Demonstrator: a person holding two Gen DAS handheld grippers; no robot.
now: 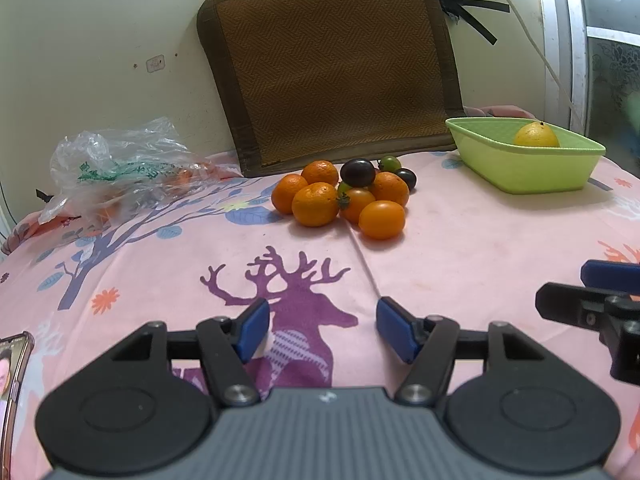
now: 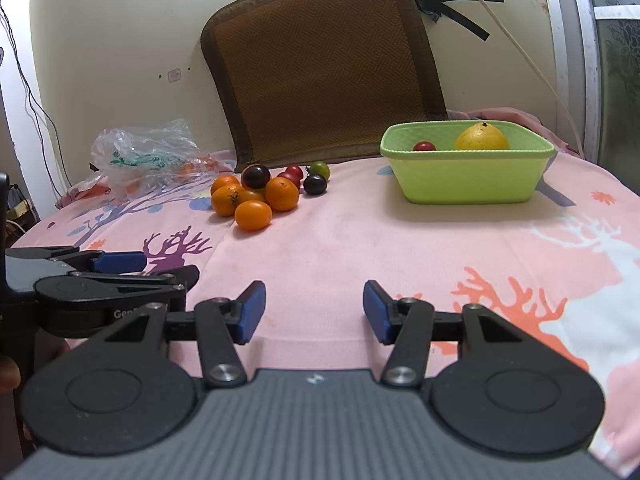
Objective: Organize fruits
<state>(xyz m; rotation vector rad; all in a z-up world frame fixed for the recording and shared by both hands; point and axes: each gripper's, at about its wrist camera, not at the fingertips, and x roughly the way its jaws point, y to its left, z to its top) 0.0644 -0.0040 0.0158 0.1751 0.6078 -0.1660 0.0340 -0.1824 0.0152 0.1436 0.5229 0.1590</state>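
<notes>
**Both tongs empty over the sheet, fruit heaped beyond**

Both tongs hang low over the pink deer-print sheet (image 2: 320,248): the left gripper (image 1: 322,330) and right gripper (image 2: 314,312) each have their blue pads spread wide, nothing between them. Farther off lies a heap of fruit (image 1: 344,198), oranges touching dark, red and green small tomatoes. Right of it, apart from the heap, stands a green basket (image 2: 468,178) holding a yellow fruit (image 2: 482,138) and one red tomato (image 2: 424,146). Left lies a crumpled plastic bag (image 1: 120,168); behind, a woven mat (image 1: 332,64) leans on the wall.
</notes>
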